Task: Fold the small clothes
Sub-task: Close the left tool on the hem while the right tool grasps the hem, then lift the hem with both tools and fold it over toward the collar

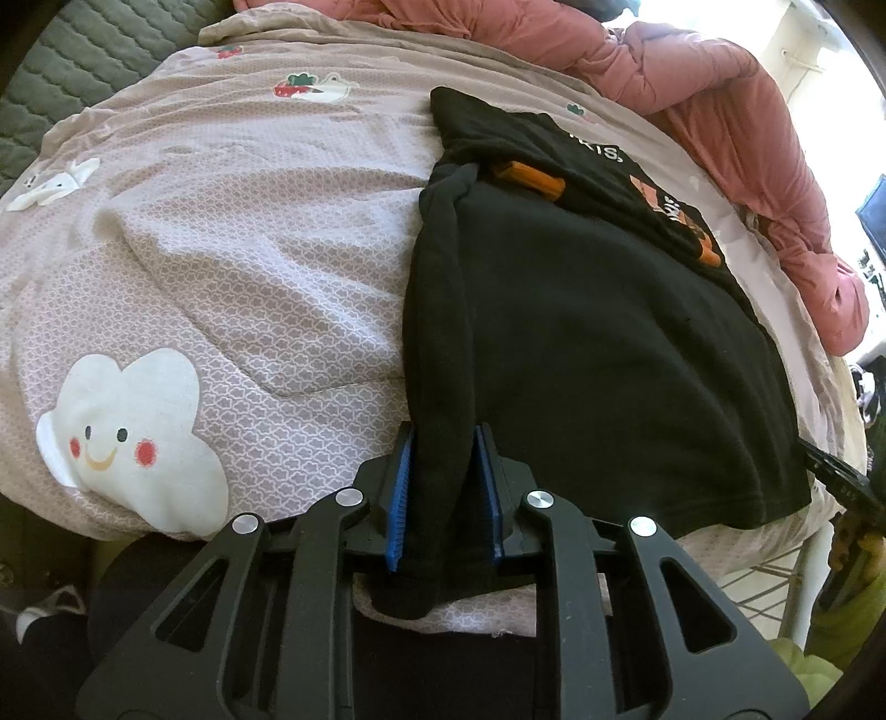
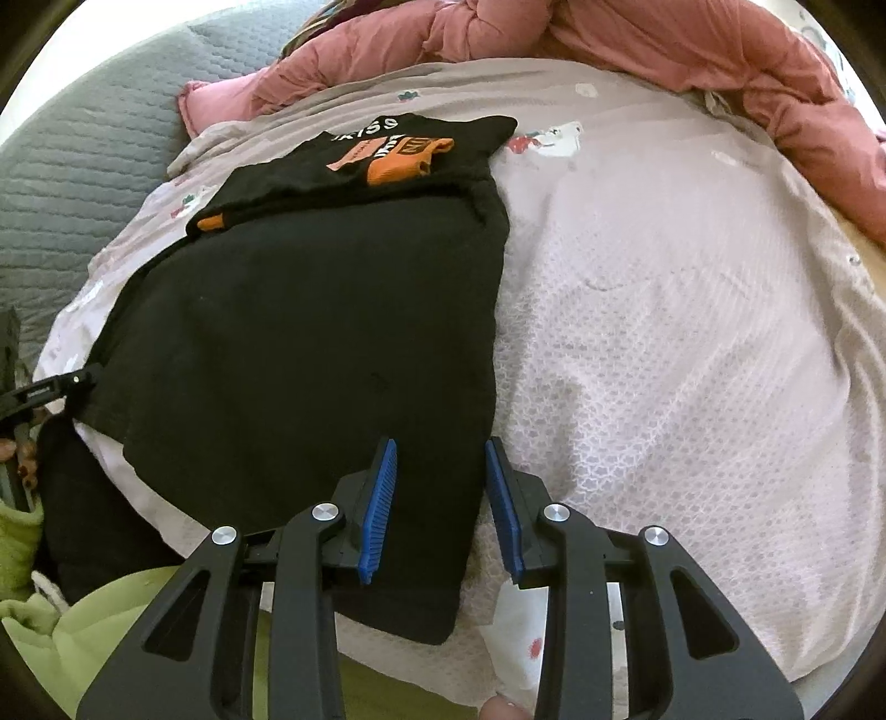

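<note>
Black shirt (image 1: 598, 332) lies flat on the bed, on the pink patterned sheet (image 1: 232, 266). Its far part is folded over, with orange print and white lettering showing.

Left hand-held gripper (image 1: 443, 493): blue pads (image 1: 400, 498) pressed in on the shirt's near-left edge, a bunched strip of black cloth pinched between them. That strip runs from the jaws toward the far end along the shirt's left side.

Right hand-held gripper (image 2: 440, 509): jaws spread, blue pads (image 2: 378, 512) apart, straddling the shirt's near-right corner (image 2: 426, 554). Left pad sits over the black cloth, right pad over the sheet just beside the shirt's edge. I can't tell if either pad touches the fabric.

From the right wrist view I see the left gripper's tip at the shirt's near-left edge. From the left wrist view the right gripper shows at the shirt's near-right corner.

Other stuff: pink comforter (image 2: 664, 44) heaped at the far side of the bed, grey quilted cover (image 2: 83, 138) on the far left, white cloud face printed on the sheet (image 1: 127, 437) near left, green cloth (image 2: 111, 620) at the near edge.
</note>
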{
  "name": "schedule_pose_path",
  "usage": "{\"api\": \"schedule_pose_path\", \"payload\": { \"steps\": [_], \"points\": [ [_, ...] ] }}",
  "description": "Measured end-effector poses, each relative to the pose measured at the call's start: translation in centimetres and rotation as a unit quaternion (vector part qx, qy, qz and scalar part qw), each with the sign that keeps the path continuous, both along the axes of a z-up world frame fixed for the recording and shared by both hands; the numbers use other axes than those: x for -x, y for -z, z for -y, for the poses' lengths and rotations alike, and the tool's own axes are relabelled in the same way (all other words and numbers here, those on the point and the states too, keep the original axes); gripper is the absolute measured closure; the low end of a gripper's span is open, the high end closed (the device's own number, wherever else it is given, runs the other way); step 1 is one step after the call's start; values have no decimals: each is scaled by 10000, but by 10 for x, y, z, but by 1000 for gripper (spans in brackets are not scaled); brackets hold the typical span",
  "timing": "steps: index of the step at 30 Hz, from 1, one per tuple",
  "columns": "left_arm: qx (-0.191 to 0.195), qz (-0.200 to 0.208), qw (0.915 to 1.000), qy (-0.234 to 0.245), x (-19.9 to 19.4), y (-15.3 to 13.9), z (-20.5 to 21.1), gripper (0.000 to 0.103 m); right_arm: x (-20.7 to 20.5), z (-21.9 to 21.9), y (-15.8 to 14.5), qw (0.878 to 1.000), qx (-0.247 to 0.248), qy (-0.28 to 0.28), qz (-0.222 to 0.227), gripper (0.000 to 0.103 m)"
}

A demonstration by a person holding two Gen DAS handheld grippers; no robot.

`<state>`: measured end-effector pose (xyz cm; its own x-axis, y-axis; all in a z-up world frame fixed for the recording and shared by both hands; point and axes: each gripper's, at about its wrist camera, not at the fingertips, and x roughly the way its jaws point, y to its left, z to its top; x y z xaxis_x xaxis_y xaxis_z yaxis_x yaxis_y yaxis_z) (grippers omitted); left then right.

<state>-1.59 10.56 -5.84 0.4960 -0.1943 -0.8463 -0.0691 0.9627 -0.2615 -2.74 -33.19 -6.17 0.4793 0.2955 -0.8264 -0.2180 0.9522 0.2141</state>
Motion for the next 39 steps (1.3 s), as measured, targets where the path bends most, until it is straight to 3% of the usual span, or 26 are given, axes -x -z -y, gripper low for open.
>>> {"api": "schedule_pose_path", "payload": {
  "steps": [8, 12, 14, 20, 28, 39],
  "points": [
    [-36, -26, 10000, -7, -1, 2, 1, 87, 3, 1, 4, 9999, -132, -48, 27, 72],
    [-32, -21, 10000, -6, -1, 2, 1, 87, 4, -4, 0, 9996, -126, -188, 174, 90],
    [24, -13, 10000, -22, -1, 2, 0, 87, 5, -7, -1, 9994, -84, -229, 263, 92],
    [82, 166, 9998, -51, 3, -7, -2, 99, 9, -4, -22, 9972, -270, -282, 641, 94],
    [240, 730, 9970, -95, 11, -45, -3, 100, 4, 5, -50, 9922, -534, -198, 1108, 95],
    [392, 1040, 9934, -267, -14, -73, -8, 100, -24, 11, -75, 9847, -812, 4, 1539, 95]
  ]
}}
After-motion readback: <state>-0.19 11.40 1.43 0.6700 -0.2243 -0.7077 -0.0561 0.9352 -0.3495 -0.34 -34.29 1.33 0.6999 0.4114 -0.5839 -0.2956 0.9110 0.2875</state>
